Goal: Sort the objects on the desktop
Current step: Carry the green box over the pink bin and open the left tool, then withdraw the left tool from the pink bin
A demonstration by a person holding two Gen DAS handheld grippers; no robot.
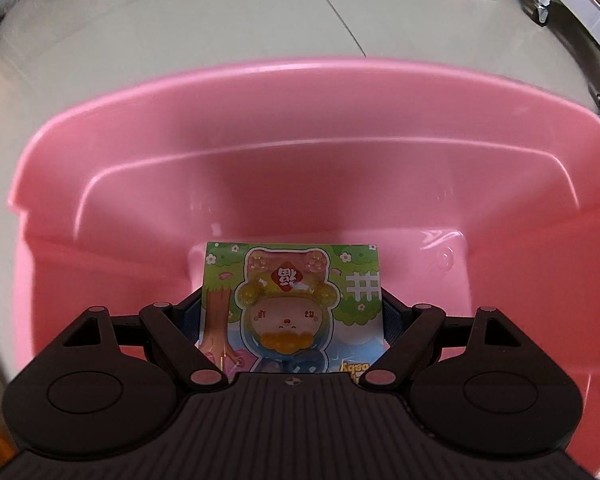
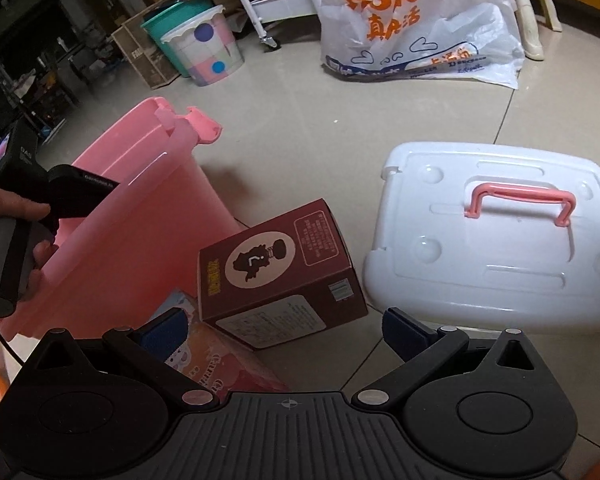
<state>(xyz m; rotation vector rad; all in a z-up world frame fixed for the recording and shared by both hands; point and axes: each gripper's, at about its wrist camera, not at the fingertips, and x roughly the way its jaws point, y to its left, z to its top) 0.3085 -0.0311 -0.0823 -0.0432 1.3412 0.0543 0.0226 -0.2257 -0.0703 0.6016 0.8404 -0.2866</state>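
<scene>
In the left wrist view my left gripper point(image 1: 292, 312) is shut on a colourful cartoon toy pack point(image 1: 292, 300) and holds it inside the pink bin point(image 1: 300, 92), above its bottom. In the right wrist view my right gripper point(image 2: 288, 328) is open and empty, low over the floor. A dark red box point(image 2: 280, 272) lies just ahead between its fingers. A pink printed box point(image 2: 220, 356) lies under the left finger point(image 2: 160, 332). The pink bin point(image 2: 140, 200) stands to the left, with the left gripper's handle and a hand at its rim.
A white bin lid point(image 2: 492, 248) with a pink handle lies on the tiled floor to the right. A white shopping bag point(image 2: 412, 24), a pastel bucket point(image 2: 208, 48), a cardboard box and a white wheeled cart stand further back.
</scene>
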